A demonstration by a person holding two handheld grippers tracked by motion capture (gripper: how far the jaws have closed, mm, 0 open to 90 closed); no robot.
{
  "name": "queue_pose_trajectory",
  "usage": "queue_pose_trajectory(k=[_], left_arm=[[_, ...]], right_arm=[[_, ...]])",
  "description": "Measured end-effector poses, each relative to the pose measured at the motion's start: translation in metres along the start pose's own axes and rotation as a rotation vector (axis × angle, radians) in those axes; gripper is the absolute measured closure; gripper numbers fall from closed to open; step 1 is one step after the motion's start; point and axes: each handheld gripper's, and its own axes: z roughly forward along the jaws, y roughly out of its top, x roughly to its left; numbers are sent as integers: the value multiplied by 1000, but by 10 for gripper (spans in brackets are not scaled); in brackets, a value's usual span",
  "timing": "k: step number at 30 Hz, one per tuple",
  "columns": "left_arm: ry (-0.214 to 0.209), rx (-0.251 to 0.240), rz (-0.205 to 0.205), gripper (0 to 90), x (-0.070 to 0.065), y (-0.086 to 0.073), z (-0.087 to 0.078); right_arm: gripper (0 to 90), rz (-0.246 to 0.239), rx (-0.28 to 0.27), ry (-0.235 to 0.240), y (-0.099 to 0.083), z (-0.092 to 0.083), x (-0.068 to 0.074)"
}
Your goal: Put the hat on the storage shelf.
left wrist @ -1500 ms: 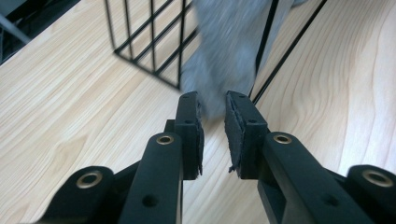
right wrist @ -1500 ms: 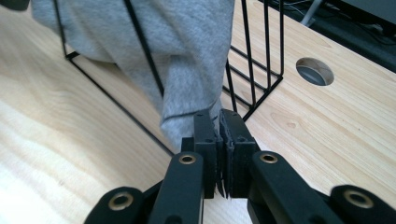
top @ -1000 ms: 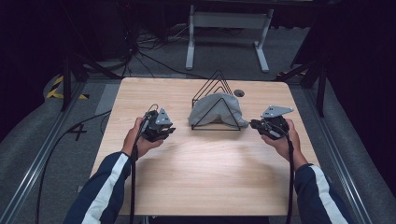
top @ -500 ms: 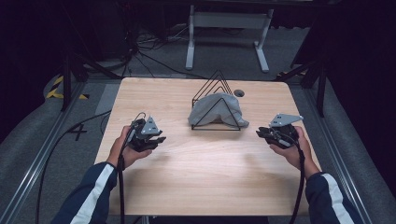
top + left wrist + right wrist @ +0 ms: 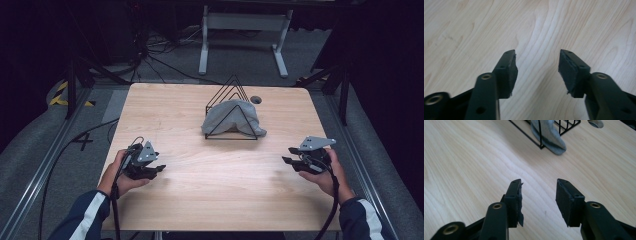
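With both the left gripper [image 5: 159, 169] and the right gripper [image 5: 286, 155] gaping wide and empty, well apart from the grey cloth [image 5: 230, 118] bunched inside the black wire rack [image 5: 248, 136] mid-table [image 5: 210, 195], probably best to close in low and evenly before pinching.

Matt pale wood table [image 5: 210, 190]; thin black wire rack [image 5: 232, 107]; soft grey cloth [image 5: 227, 117] draped inside

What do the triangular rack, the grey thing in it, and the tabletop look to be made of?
Rack: thin black wire, probably coated metal, judging by its slim rigid rods. Grey item: soft cloth, matte, slumped and folded through the rack. Tabletop: pale wood or wood-look laminate, with visible grain and a smooth, slightly satin surface; which one cannot be told.
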Motion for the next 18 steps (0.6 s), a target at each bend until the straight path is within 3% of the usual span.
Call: queue_pose_trajectory(k=[5, 13, 18], left_arm=[[-4, -3, -16, 369, -5, -19, -3], [-13, -7, -43, 285, -12, -42, -6], [-31, -21, -89, 257, -14, -57, -6]], right_arm=[[494, -6, 9, -15, -16, -3, 5], [408, 59, 7, -13, -48, -1, 5], [367, 129, -4, -3, -70, -2, 2]])
